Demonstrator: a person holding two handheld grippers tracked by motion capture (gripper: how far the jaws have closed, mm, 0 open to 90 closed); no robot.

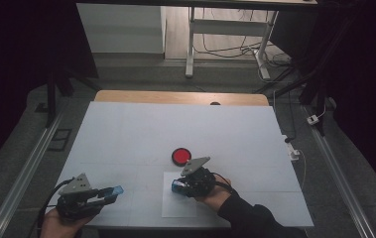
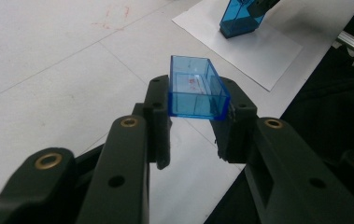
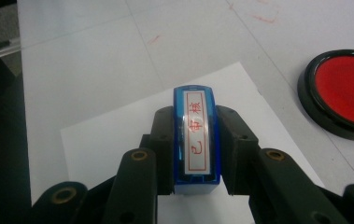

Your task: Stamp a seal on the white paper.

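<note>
Left gripper (image 1: 110,192): clenched on the blue cap (image 2: 195,91), an open see-through blue box held by its two sides, hollow end facing away from the jaws; it hovered over the near left part of the table, well apart from the paper.
Right gripper (image 3: 196,140): clamped on the blue stamp (image 3: 196,135), jaws pressing both long sides, label with red characters facing its camera; in the high view it sat over the paper's upper half, stamp (image 1: 177,186) at its left tip.
Table (image 1: 141,134): white top, faint red smears, wooden strip at the far edge.
Paper (image 1: 178,206): white sheet lying flat near the front edge, under the right gripper.
Ink pad (image 1: 180,156): round, red in a black rim, open, just beyond the paper's far edge.
</note>
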